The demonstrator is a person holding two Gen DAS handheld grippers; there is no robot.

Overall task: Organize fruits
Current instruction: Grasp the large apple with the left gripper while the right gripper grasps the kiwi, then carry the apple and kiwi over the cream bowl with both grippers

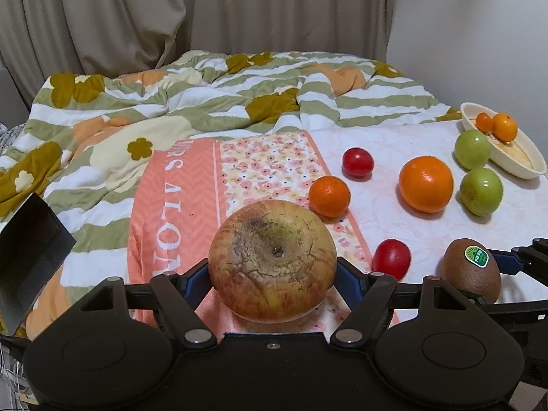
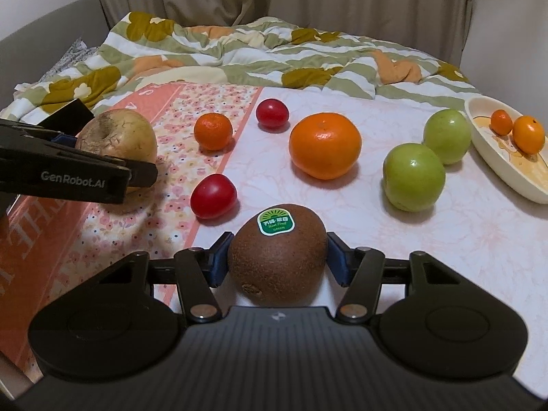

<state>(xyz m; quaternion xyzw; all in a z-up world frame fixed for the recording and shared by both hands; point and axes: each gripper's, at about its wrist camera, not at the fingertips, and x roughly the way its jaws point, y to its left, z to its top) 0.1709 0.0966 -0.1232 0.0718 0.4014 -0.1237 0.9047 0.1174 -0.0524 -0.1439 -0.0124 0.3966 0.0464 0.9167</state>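
Note:
My left gripper [image 1: 273, 269] is shut on a large yellow-red apple [image 1: 272, 258], low over the pink cloth; the apple also shows in the right wrist view [image 2: 116, 137]. My right gripper [image 2: 277, 257] is shut on a brown kiwi [image 2: 277, 253] with a green sticker; the kiwi also shows in the left wrist view [image 1: 471, 269]. Loose on the bed lie a big orange [image 2: 325, 144], a small mandarin [image 2: 213, 131], two red tomatoes [image 2: 213, 196] [image 2: 272, 113] and two green apples [image 2: 413, 176] [image 2: 447, 136].
A cream oval dish [image 2: 503, 167] at the right edge holds two small oranges [image 2: 528, 134]. A rumpled striped floral quilt [image 1: 171, 102] lies behind. Curtains [image 1: 171, 10] and a wall close the back. A dark box [image 1: 27, 257] sits at the left.

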